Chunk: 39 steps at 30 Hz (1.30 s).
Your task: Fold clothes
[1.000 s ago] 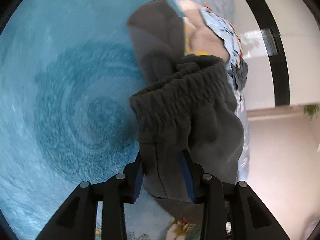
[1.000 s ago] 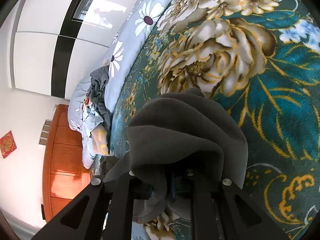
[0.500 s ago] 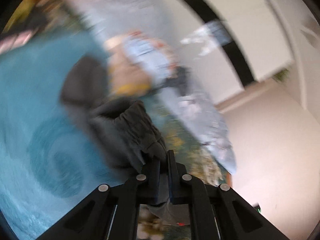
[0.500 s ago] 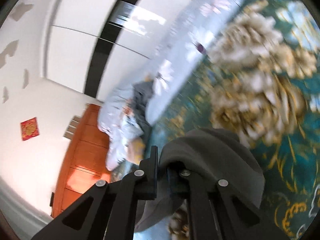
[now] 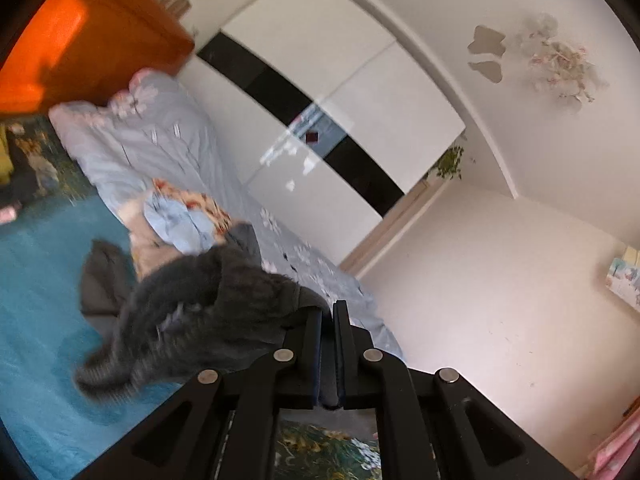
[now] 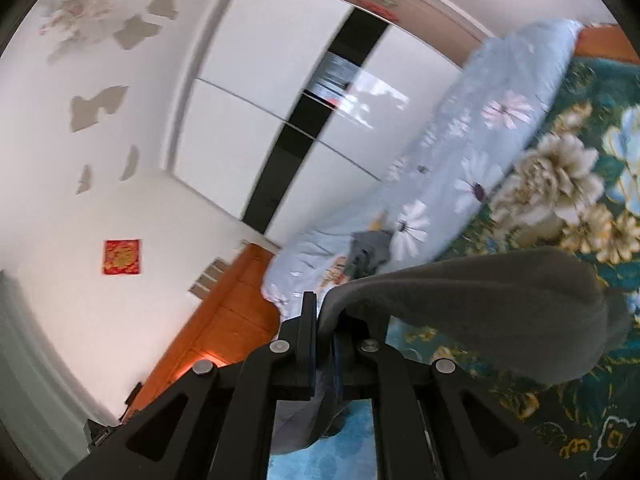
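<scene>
A dark grey garment with a gathered elastic waistband (image 5: 192,312) hangs lifted above the blue bed cover (image 5: 36,320). My left gripper (image 5: 328,312) is shut on an edge of it, the cloth trailing off to the left, blurred. In the right wrist view the same grey garment (image 6: 500,312) drapes to the right over the floral blanket (image 6: 580,184). My right gripper (image 6: 320,312) is shut on its edge, with cloth running down between the fingers.
A rolled light-blue floral duvet (image 5: 160,148) lies along the bed with more clothes (image 5: 188,220) piled on it. An orange wooden headboard (image 5: 80,40) and a white wardrobe with a black stripe (image 6: 304,112) stand behind.
Both grippers have swung upward with the grey garment, so the views now show walls and wardrobe. The left jaws, wide around the waistband a second ago, have closed tight.
</scene>
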Motion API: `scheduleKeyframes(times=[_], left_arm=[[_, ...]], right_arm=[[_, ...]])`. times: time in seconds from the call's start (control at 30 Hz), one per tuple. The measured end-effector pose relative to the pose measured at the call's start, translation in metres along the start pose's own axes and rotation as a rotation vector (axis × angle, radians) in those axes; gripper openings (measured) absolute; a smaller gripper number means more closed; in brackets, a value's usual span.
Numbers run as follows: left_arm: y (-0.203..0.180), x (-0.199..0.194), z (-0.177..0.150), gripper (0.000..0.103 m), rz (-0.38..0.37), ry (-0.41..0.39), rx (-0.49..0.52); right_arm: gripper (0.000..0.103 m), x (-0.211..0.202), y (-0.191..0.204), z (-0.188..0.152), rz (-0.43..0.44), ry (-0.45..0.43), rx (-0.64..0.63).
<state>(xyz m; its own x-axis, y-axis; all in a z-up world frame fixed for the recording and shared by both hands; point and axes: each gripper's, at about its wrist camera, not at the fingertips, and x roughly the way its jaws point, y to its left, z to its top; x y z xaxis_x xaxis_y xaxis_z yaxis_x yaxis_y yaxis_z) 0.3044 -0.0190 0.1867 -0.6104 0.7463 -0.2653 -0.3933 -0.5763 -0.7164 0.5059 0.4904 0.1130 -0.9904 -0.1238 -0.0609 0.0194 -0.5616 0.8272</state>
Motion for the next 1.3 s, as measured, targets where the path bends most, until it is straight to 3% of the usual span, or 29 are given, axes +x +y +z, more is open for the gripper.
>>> scheduleKeyframes(times=[0.1, 0.3, 0.47, 0.67, 0.9, 1.03, 1.17, 1.3], left_arm=[[0.019, -0.004, -0.002, 0.006, 0.043, 0.011, -0.032], [0.056, -0.012, -0.006, 0.006, 0.13, 0.033, -0.096], [0.135, 0.006, -0.009, 0.006, 0.249, 0.058, -0.237], [0.189, 0.033, 0.03, 0.006, 0.343, 0.04, -0.279], [0.237, 0.034, 0.091, 0.006, 0.385, -0.087, -0.301], [0.291, 0.039, 0.098, 0.006, 0.487, -0.092, -0.375], [0.35, 0.051, 0.081, 0.006, 0.588, -0.004, -0.468], [0.381, 0.05, 0.057, 0.008, 0.564, 0.02, -0.552]], right_arm=[[0.006, 0.003, 0.008, 0.003, 0.01, 0.002, -0.017], [0.006, 0.053, -0.011, -0.01, -0.05, 0.096, 0.007], [0.006, 0.118, -0.032, -0.025, -0.1, 0.213, 0.013], [0.006, 0.219, -0.031, -0.034, -0.084, 0.287, 0.009], [0.006, 0.348, 0.013, -0.038, -0.002, 0.318, -0.063], [0.006, 0.413, 0.024, -0.066, -0.027, 0.415, -0.118], [0.006, 0.464, -0.001, -0.112, -0.11, 0.539, -0.086], [0.009, 0.48, -0.02, -0.14, -0.14, 0.597, -0.063]])
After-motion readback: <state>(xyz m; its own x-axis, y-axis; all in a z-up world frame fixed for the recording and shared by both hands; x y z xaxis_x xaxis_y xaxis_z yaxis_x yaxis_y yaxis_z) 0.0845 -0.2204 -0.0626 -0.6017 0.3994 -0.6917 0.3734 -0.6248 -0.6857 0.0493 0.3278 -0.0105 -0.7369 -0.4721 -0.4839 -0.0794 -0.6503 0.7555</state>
